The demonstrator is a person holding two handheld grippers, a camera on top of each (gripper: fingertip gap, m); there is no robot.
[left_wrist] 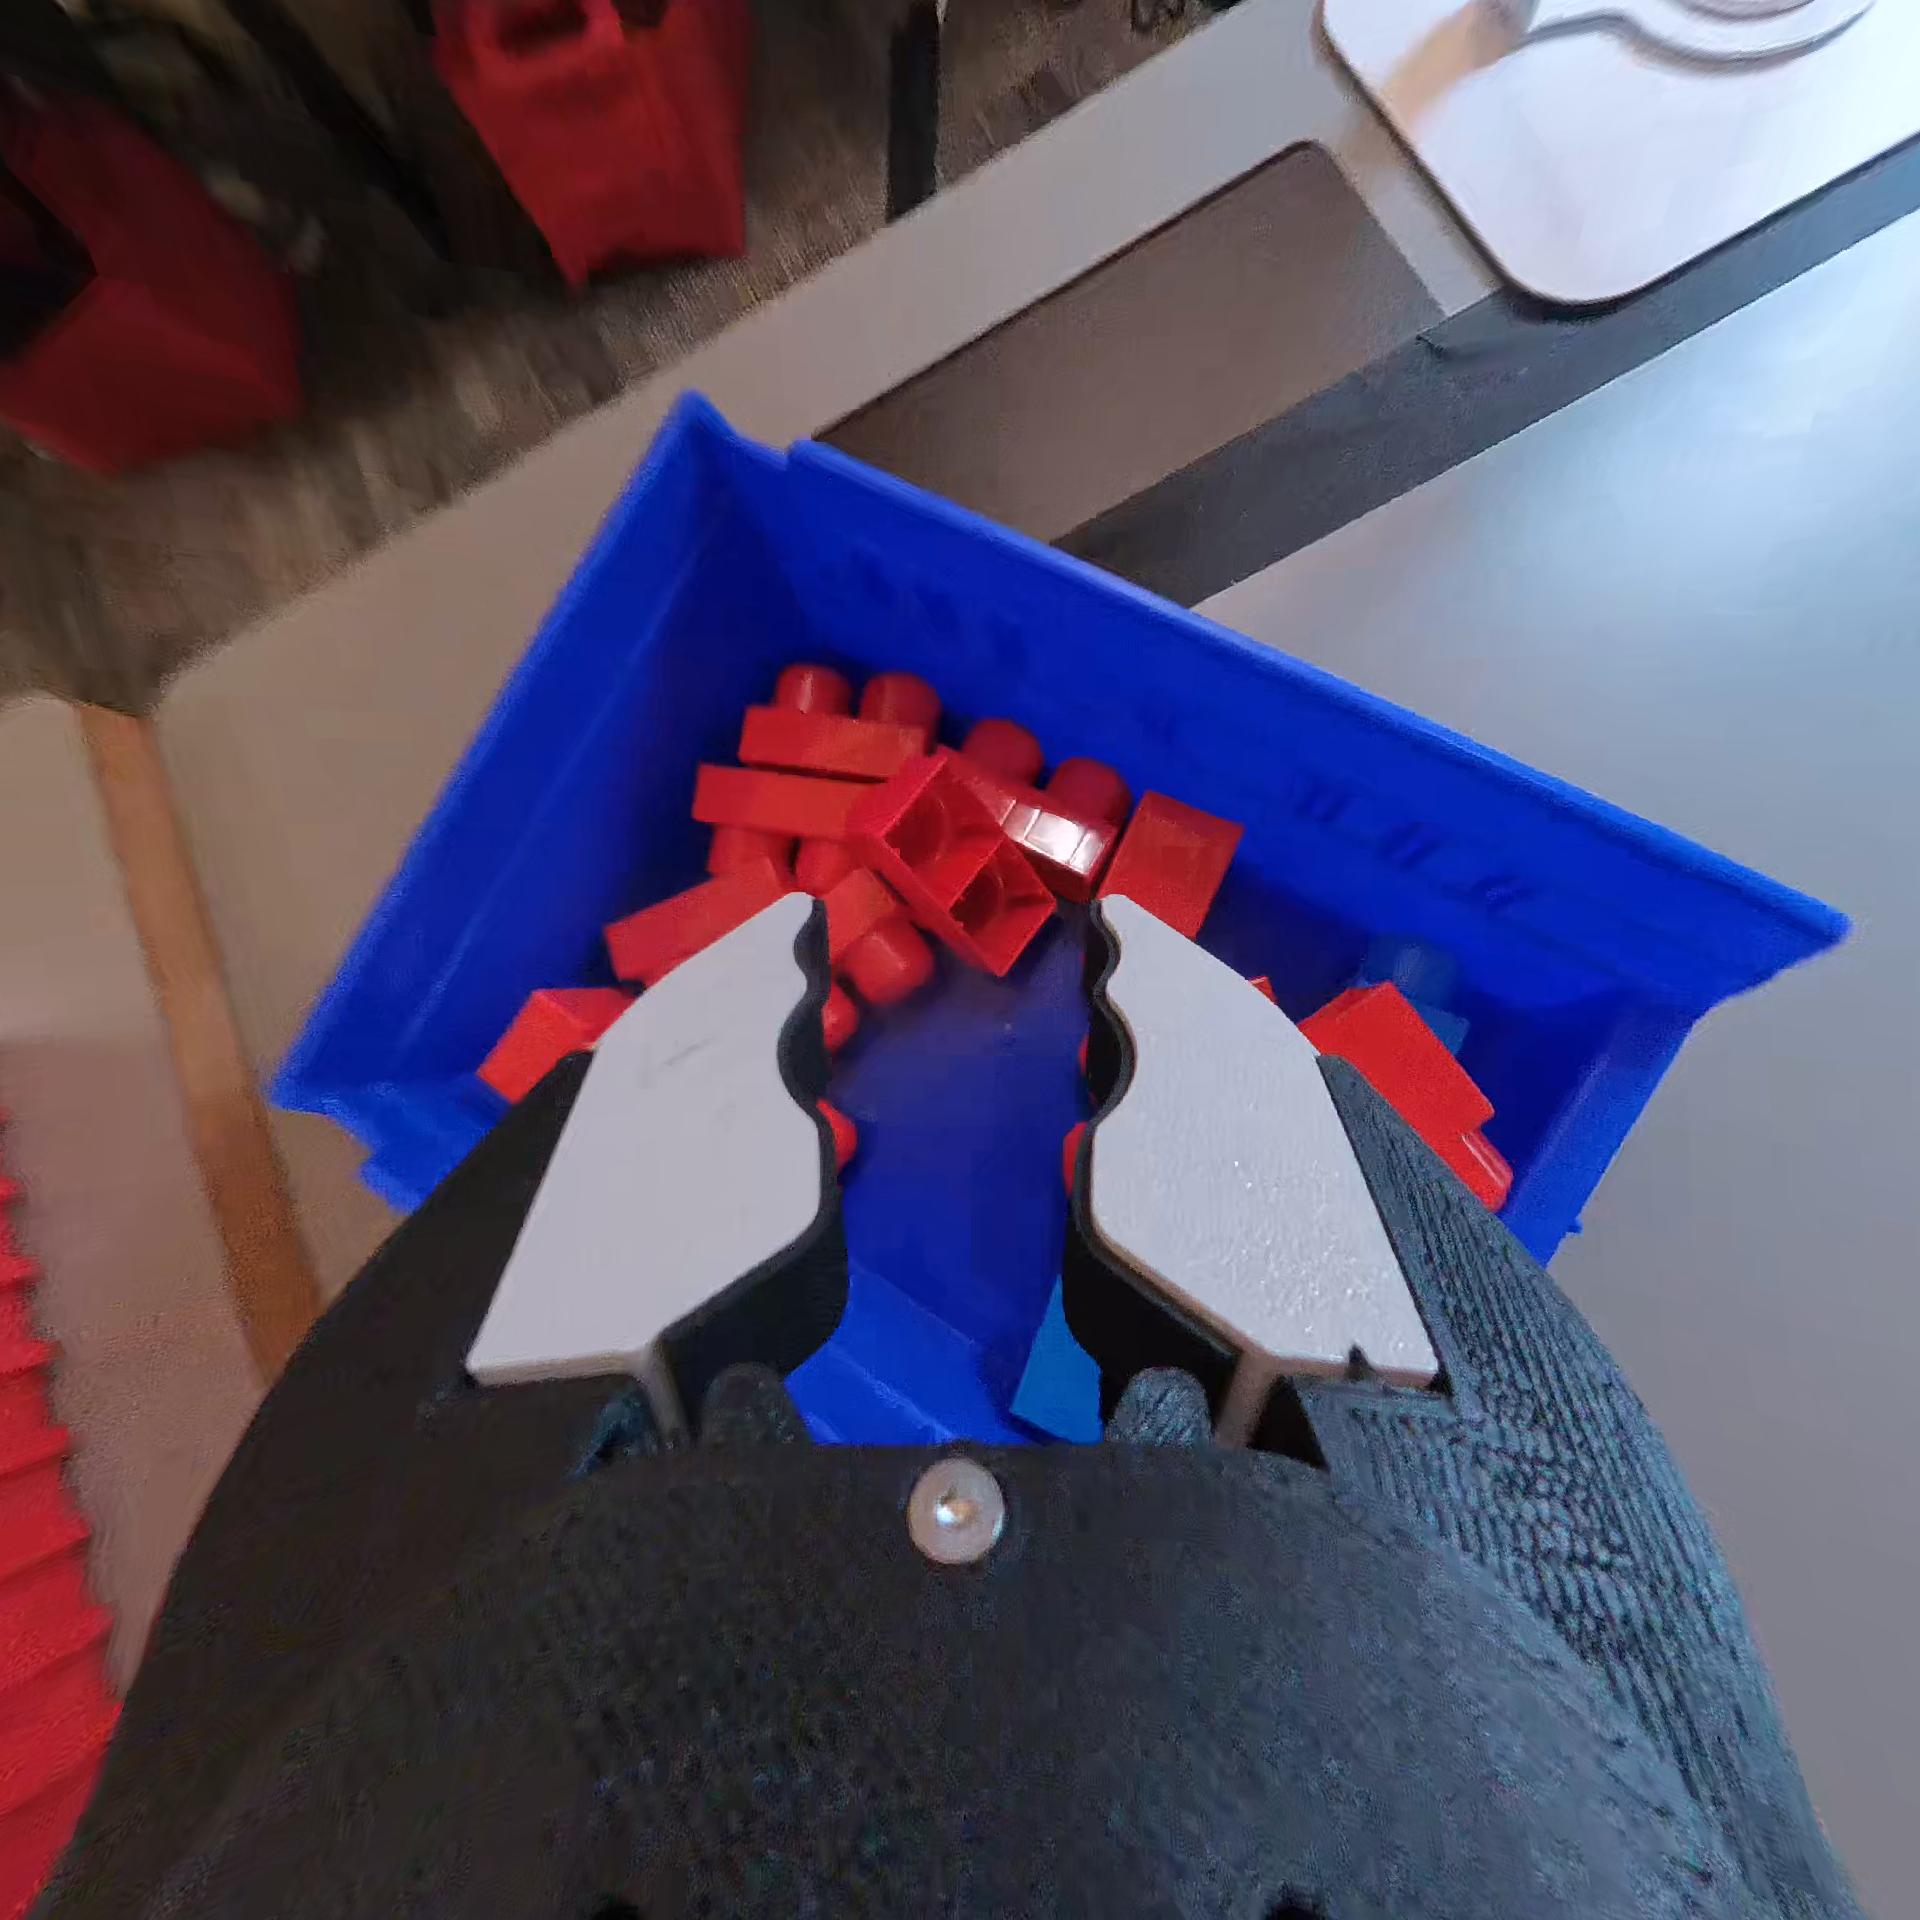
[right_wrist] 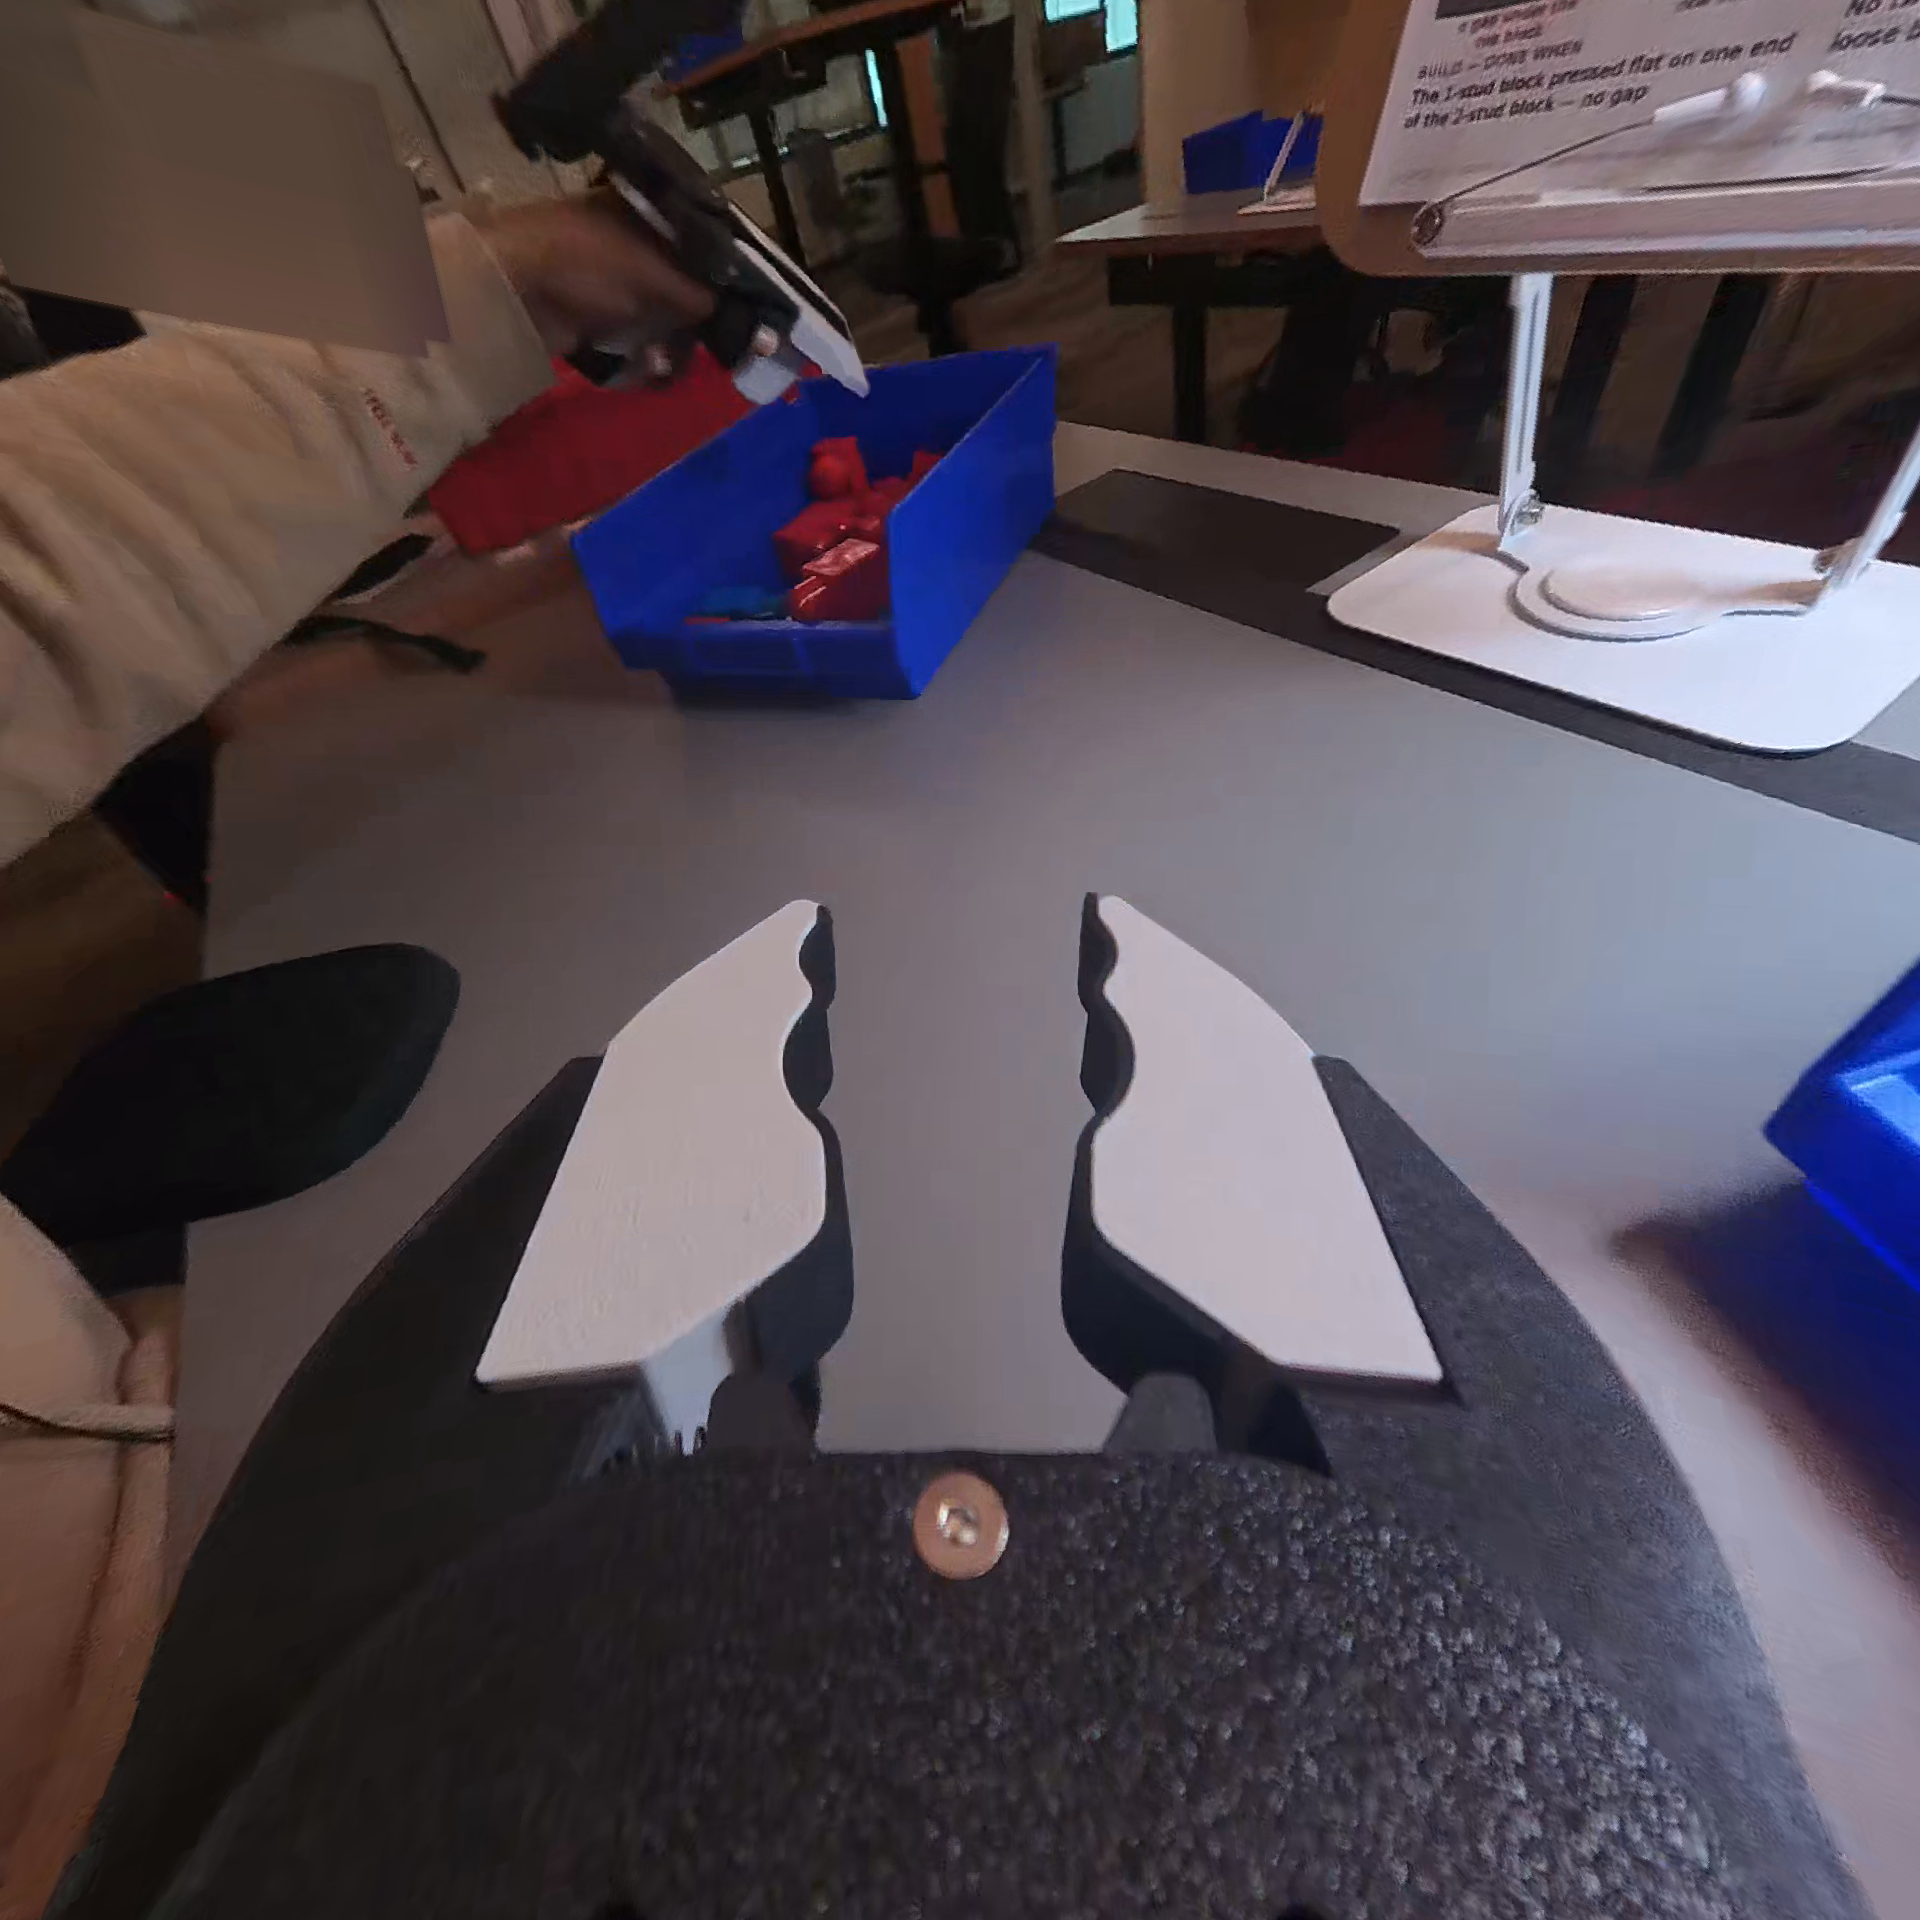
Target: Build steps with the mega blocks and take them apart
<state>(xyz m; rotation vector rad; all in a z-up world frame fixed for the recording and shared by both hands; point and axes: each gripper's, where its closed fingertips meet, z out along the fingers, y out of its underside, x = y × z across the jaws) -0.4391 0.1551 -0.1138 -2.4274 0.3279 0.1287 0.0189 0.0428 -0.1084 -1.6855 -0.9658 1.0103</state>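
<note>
A blue bin [left_wrist: 1039, 613] holds several red mega blocks [left_wrist: 956, 862] and a blue block [left_wrist: 1413, 977] in its right corner. My left gripper [left_wrist: 951, 914] is open and empty, hovering just above the bin with its fingertips over the red pile. In the right wrist view the same bin [right_wrist: 966, 520] stands at the far left of the grey table [right_wrist: 1039, 810], with the left gripper [right_wrist: 805, 369] above its rim. My right gripper [right_wrist: 954, 909] is open and empty, low over bare table, well apart from the bin.
A white stand base [right_wrist: 1621, 634] with a document holder sits at the back right on a dark strip. A second blue bin [right_wrist: 1860, 1122] shows at the right edge. A person's cream sleeve [right_wrist: 208, 499] reaches in from the left. Red fabric [right_wrist: 582, 457] lies behind the bin. Tip to tip, the grippers are about 50 centimeters apart.
</note>
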